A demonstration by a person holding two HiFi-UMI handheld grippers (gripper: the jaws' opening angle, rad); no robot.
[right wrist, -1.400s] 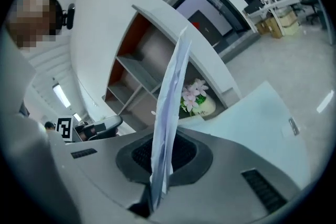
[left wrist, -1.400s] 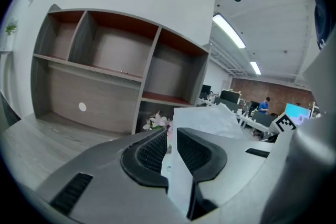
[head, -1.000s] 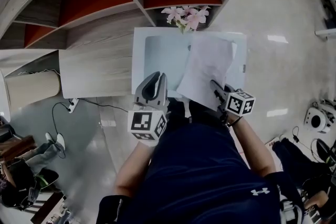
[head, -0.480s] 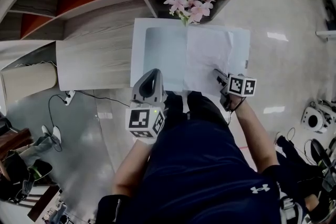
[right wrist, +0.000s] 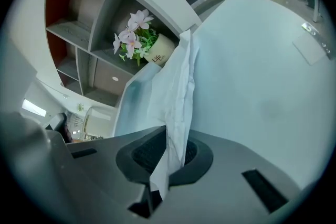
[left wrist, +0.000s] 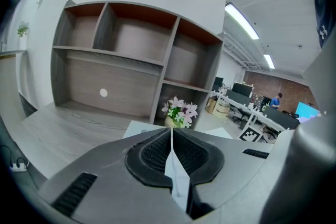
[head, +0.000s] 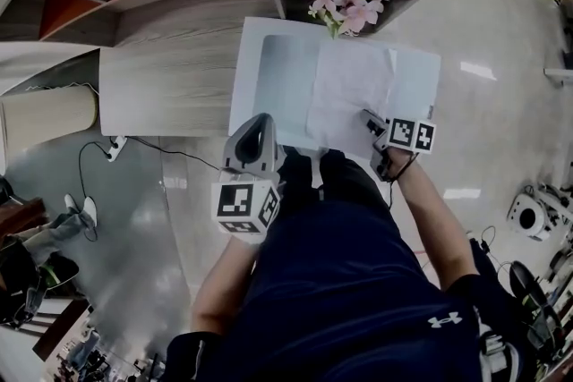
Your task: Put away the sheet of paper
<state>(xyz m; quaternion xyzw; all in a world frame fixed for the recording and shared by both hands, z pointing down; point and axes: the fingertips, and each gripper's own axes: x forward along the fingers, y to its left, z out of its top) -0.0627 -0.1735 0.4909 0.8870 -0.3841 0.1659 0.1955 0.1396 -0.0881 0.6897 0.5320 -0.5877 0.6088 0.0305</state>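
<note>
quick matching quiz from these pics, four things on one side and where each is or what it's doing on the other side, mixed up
1 left gripper
2 right gripper
3 flowers
4 sheet of paper

a pink, just beyond the white folder's far edge
b shut on the sheet's near corner
c spread over the folder's right part
d shut on a thin white edge at the folder's near left

Pairs: 1-d, 2-b, 3-a, 4-c

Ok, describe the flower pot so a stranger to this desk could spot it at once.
Start at the wooden shelf unit with red-brown back panels behind the desk. The flower pot stands by the foot of its middle upright, just beyond the sheet of paper. It is the only plant: pink blossoms in a small pale pot.
</note>
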